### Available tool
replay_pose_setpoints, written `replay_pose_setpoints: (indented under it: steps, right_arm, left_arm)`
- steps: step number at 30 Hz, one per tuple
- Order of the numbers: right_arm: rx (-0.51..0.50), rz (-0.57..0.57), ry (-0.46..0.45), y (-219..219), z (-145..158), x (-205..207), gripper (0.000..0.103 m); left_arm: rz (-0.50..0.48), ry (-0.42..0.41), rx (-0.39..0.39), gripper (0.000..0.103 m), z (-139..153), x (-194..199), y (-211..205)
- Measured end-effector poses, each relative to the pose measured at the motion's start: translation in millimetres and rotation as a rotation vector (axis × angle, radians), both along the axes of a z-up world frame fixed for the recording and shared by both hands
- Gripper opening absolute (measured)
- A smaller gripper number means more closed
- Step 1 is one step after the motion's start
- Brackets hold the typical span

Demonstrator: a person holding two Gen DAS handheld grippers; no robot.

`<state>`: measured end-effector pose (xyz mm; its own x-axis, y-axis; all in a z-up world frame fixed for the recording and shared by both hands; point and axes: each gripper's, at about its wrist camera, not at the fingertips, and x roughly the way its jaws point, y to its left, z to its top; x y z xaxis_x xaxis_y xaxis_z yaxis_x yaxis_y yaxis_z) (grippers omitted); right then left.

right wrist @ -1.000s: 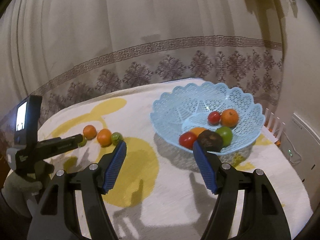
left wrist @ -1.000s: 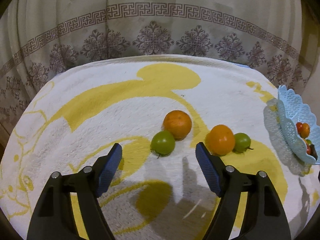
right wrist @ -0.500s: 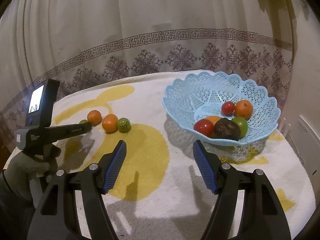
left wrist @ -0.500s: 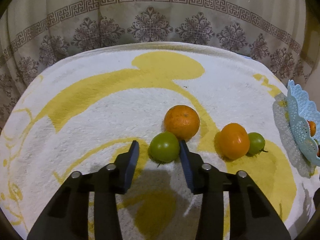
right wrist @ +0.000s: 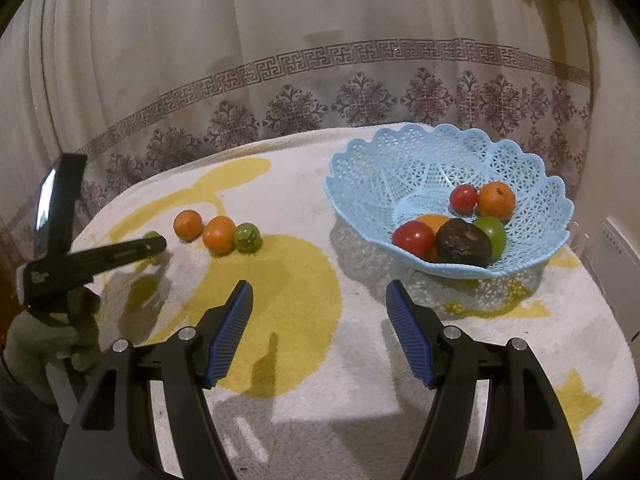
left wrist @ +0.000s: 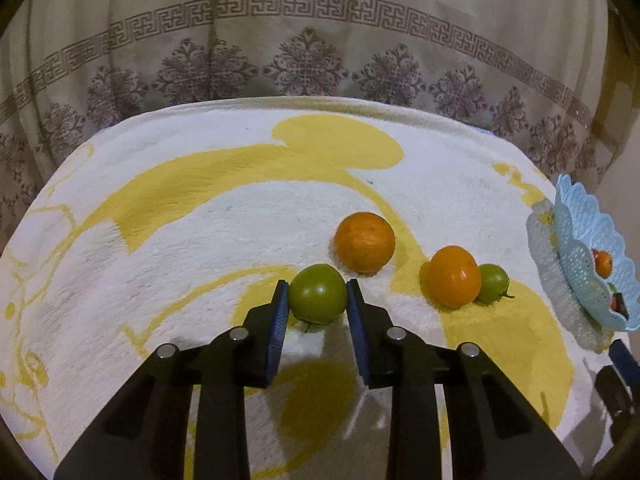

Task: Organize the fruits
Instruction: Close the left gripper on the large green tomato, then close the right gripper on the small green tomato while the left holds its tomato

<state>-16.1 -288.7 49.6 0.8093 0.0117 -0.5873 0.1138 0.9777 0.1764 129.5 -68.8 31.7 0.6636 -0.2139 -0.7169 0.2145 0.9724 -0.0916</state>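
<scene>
Left tongs (left wrist: 317, 300) are clamping the green tomato (left wrist: 318, 298) at lower centre; right tongs (right wrist: 319, 312) are gaping apart below the blue basket (right wrist: 532, 168).

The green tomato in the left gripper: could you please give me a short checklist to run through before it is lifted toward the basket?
1. Left gripper shut on the green tomato, both pads touching its sides: ok.
2. Tomato centred between the pads, not at their tips: cannot tell.
3. Nearest orange apart from the tomato: cannot tell, the gap looks slim.
4. Blue basket has free room on its left side: ok.
5. Right gripper open, holding nothing and clear of the basket: ok.
6. Tomato off the towel: not ok, apparently resting on it.
</scene>
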Motion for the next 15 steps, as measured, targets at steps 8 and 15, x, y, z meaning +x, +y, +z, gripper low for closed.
replay_pose_setpoints:
  steps: [8, 15]
  right_arm:
    - [-0.020, 0.118, 0.051, 25.0, 5.5, 32.7, 0.071]
    - [0.071, 0.139, 0.134, 28.0, -4.3, 76.5, 0.064]
  left_arm:
    - [0.016, -0.037, -0.033, 0.029, 14.4, -7.1, 9.2]
    - [0.031, -0.051, -0.041, 0.029, 17.3, -8.1, 13.0]
